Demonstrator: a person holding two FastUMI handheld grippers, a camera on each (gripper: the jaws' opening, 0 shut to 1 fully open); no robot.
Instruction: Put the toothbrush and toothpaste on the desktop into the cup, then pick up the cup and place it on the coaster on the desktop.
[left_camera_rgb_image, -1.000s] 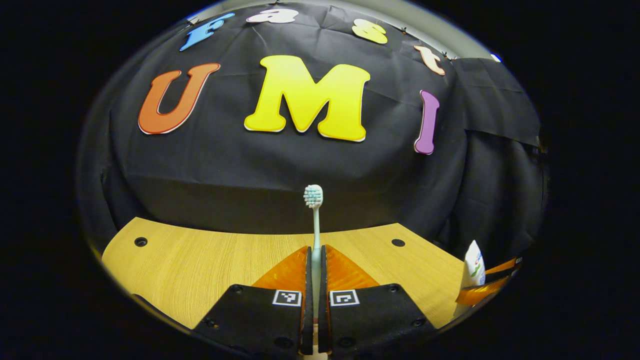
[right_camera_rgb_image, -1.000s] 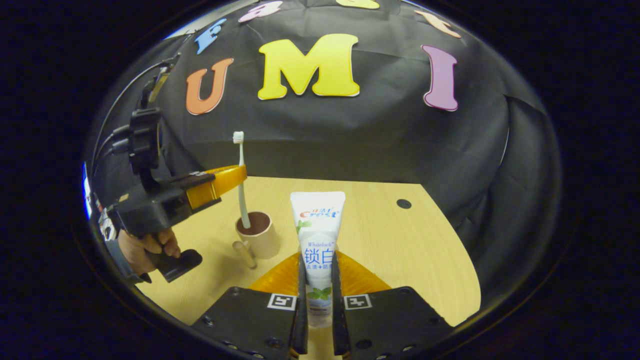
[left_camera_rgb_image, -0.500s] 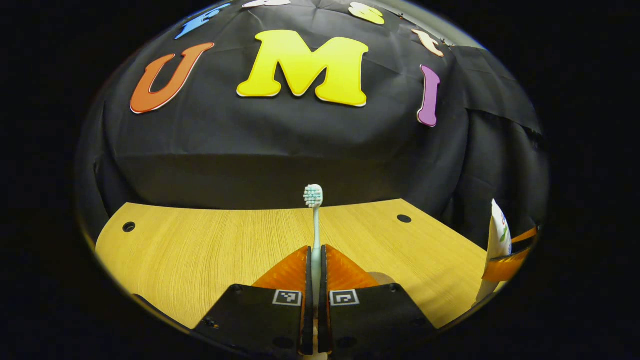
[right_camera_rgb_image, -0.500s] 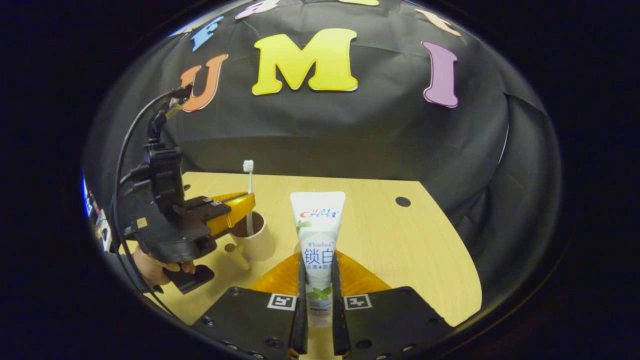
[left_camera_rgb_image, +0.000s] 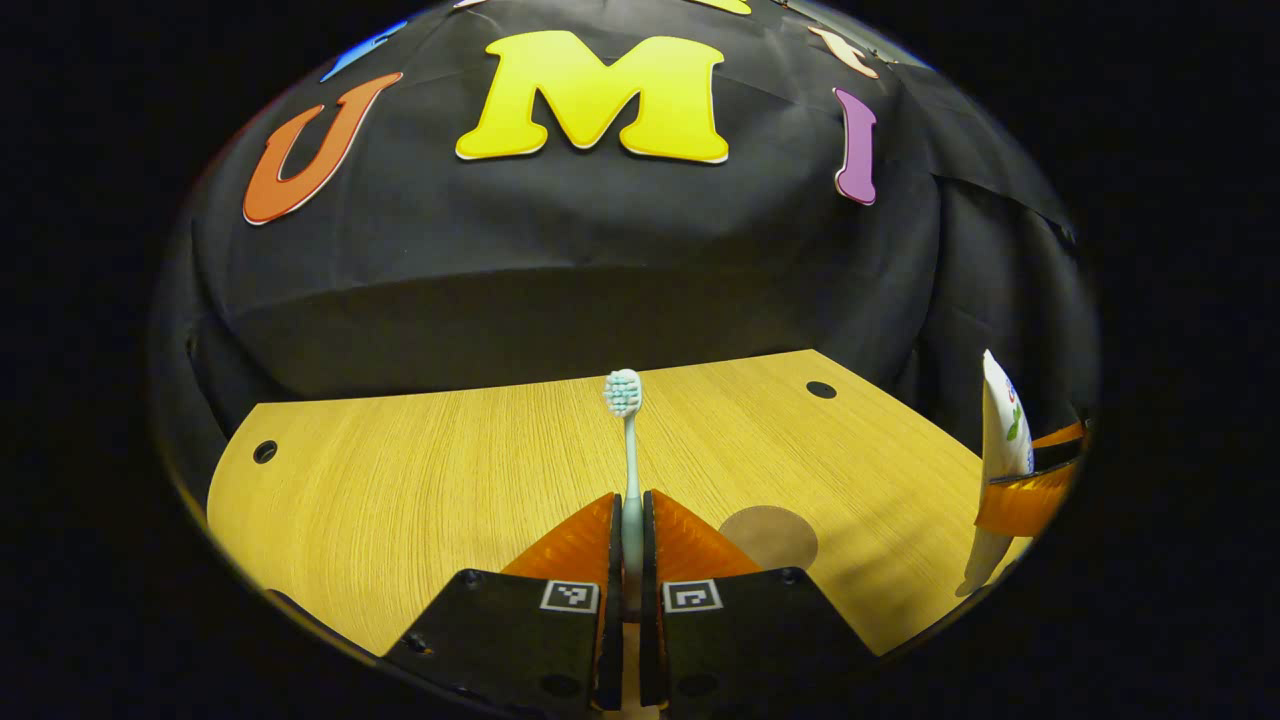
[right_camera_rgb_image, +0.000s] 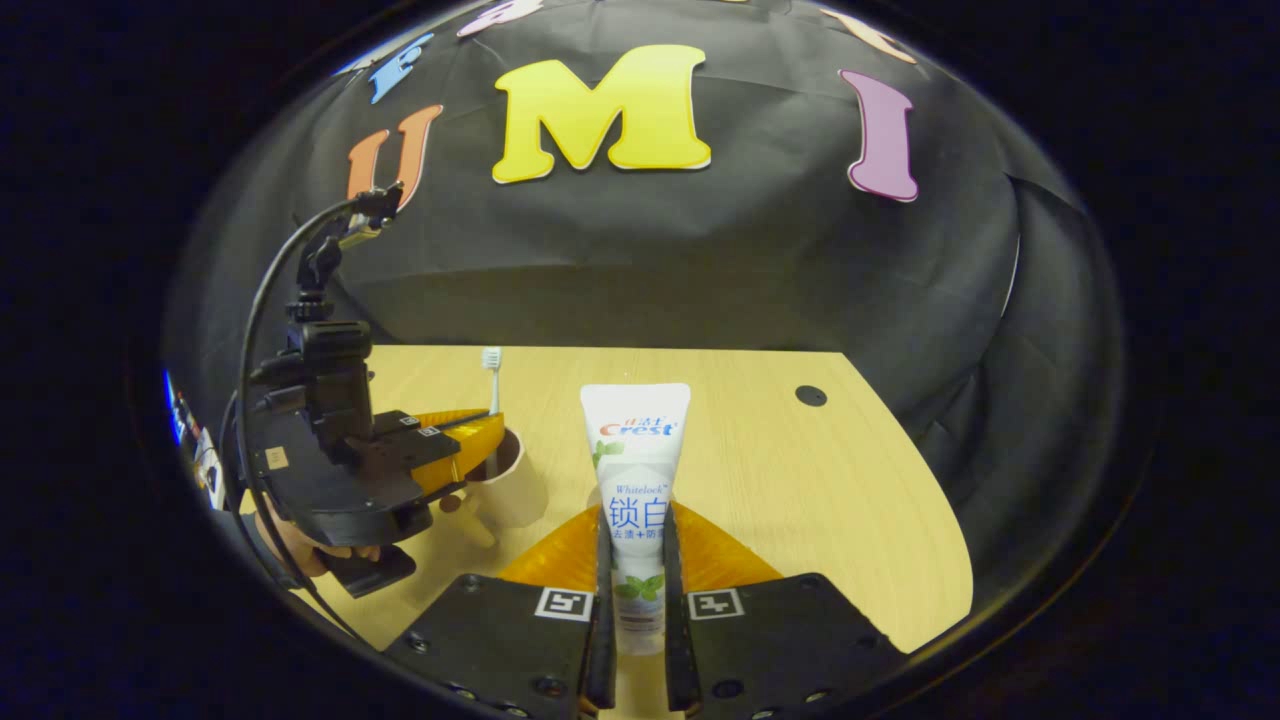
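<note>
We see the left hand-held gripper (right_camera_rgb_image: 480, 432) clamped on the toothbrush (right_camera_rgb_image: 491, 400), which stands upright with its lower end inside the cup (right_camera_rgb_image: 510, 485) on the surface (right_camera_rgb_image: 800, 480). Right of the cup, the right hand-held gripper (right_camera_rgb_image: 634, 560) is clamped on the upright toothpaste (right_camera_rgb_image: 634, 470).

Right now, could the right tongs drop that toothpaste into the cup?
Probably not yet. The left tongs sit right over the cup, shut on the toothbrush standing in it. The right tongs hold the toothpaste upright beside the cup; the way likely clears once the left tongs withdraw.
</note>
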